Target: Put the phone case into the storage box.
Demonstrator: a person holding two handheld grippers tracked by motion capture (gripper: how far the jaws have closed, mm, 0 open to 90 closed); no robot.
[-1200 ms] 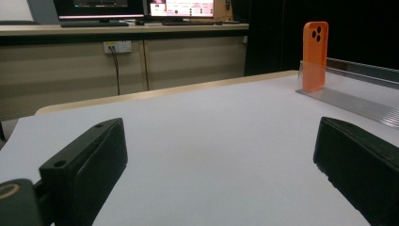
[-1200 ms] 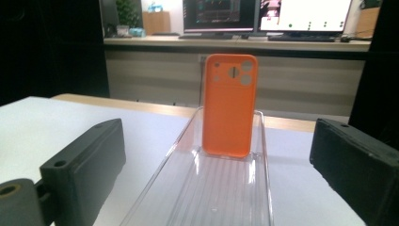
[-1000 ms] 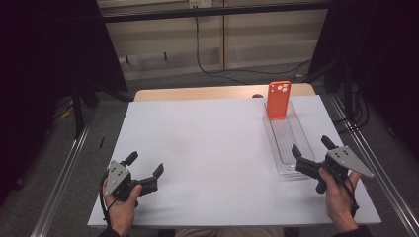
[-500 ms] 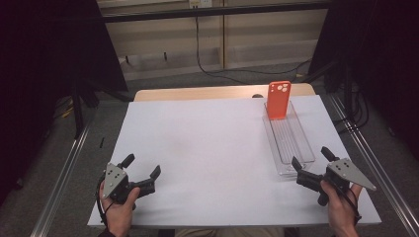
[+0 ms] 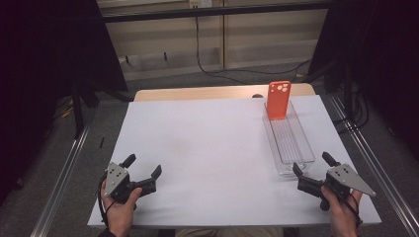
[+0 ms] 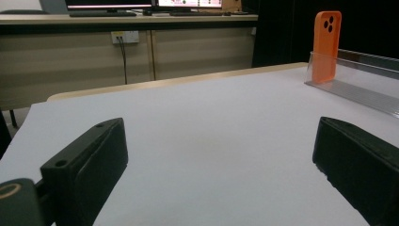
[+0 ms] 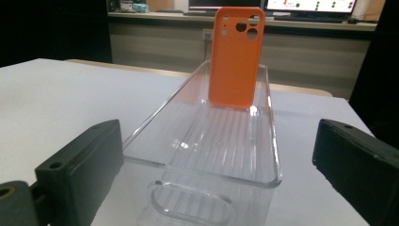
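Compared with a second ago, my right gripper [image 5: 312,171] sits lower and nearer my body, now just short of the near end of the clear rectangular plastic tray [image 5: 301,148]; my left gripper [image 5: 144,172] has barely shifted. Both sets of jaws stand wide open, holding and touching nothing. The tray lies straight ahead between my right jaws. The orange phone case [image 7: 235,56] stands upright at the tray's far end.
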